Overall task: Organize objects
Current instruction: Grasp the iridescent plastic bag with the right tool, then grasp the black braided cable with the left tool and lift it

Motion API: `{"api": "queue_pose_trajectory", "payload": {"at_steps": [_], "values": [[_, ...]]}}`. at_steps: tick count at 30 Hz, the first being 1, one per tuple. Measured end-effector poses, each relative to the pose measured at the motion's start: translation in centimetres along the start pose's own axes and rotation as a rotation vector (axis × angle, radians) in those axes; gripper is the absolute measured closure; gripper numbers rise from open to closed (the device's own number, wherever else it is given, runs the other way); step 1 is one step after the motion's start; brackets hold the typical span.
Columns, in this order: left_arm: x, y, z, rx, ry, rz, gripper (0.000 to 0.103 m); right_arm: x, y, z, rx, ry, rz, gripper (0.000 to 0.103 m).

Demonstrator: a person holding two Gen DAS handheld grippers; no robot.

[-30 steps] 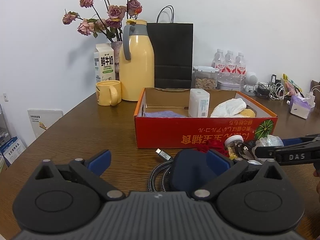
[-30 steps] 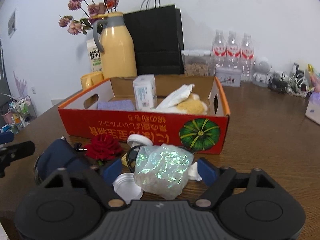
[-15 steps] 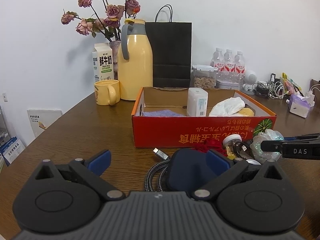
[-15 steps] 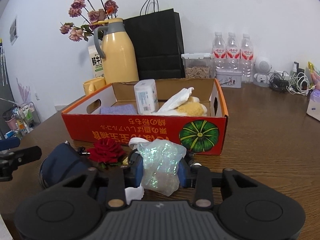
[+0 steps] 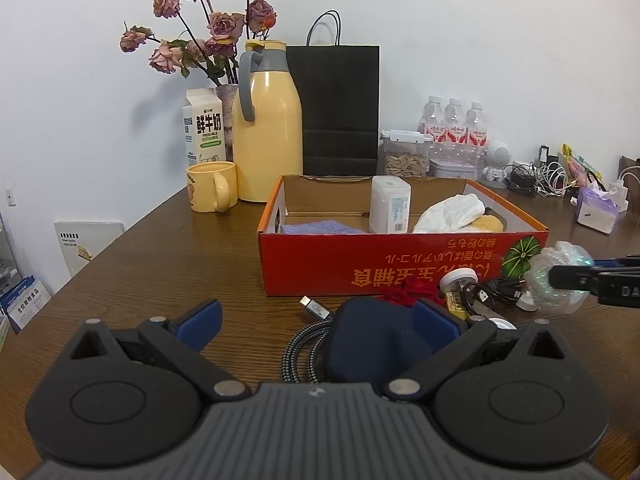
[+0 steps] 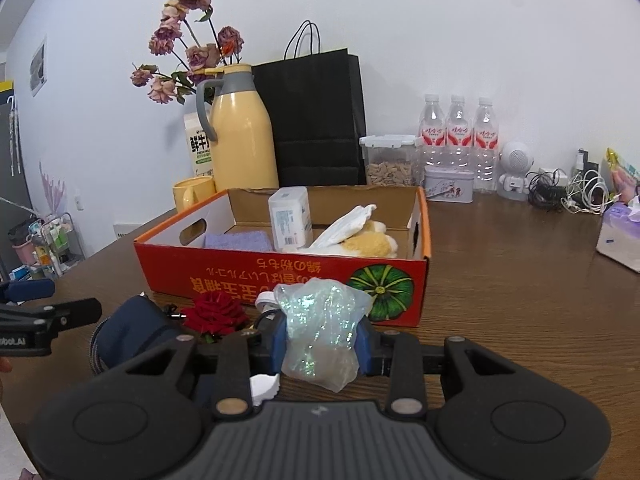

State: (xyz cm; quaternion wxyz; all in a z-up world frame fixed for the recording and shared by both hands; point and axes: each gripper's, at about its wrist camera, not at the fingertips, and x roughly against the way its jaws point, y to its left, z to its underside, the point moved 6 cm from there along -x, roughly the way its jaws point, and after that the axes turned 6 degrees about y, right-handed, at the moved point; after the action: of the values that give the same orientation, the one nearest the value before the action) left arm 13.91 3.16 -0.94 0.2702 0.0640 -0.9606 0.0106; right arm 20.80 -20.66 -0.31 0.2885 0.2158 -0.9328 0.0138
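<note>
My right gripper (image 6: 322, 340) is shut on a crumpled iridescent plastic bag (image 6: 320, 328), held just above the table in front of the red cardboard box (image 6: 280, 276). In the left wrist view the bag (image 5: 560, 280) hangs at the far right by the box's pumpkin corner. My left gripper (image 5: 318, 316) stands open low over the table, with a dark blue pouch (image 5: 372, 344) and a braided cable (image 5: 308, 352) by its right finger. A red rose (image 6: 216, 314), a small white-lidded jar (image 5: 458, 280) and a white lid (image 6: 264, 386) lie before the box. The box holds a white container (image 5: 390, 210), a purple cloth (image 5: 320, 227) and a white cloth.
Behind the box stand a yellow jug (image 5: 266, 136), a yellow mug (image 5: 210, 192), a milk carton (image 5: 202, 132), a black paper bag (image 5: 340, 112), a seed jar and three water bottles (image 6: 458, 136). Tangled chargers (image 6: 568, 192) and a tissue pack (image 6: 620, 236) sit at the right.
My right gripper's jaws have come together on the iridescent bag and lifted it a little, toward the box. The left gripper has stayed where it was.
</note>
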Motion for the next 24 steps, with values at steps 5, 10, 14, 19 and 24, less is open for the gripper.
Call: {"api": "queue_pose_trajectory", "payload": {"at_steps": [5, 10, 14, 19, 24], "values": [[0.0, 0.9, 0.5, 0.0, 0.015, -0.023, 0.0, 1.0, -0.5, 0.5, -0.003, -0.012, 0.001, 0.07], [-0.4, 2.5, 1.7, 0.011, 0.052, -0.052, 0.0, 1.3, -0.5, 1.1, 0.002, -0.009, 0.001, 0.07], [-0.6, 3.2, 2.6, 0.011, 0.077, -0.058, 0.006, 1.2, -0.4, 1.5, 0.004, -0.001, 0.0, 0.07], [-0.9, 3.6, 2.9, 0.023, 0.091, -0.043, 0.02, 1.1, -0.2, 1.8, 0.003, 0.008, 0.004, 0.07], [-1.9, 3.5, 3.2, 0.023, 0.118, -0.016, 0.03, 1.1, -0.2, 2.0, 0.003, 0.014, 0.009, 0.07]]}}
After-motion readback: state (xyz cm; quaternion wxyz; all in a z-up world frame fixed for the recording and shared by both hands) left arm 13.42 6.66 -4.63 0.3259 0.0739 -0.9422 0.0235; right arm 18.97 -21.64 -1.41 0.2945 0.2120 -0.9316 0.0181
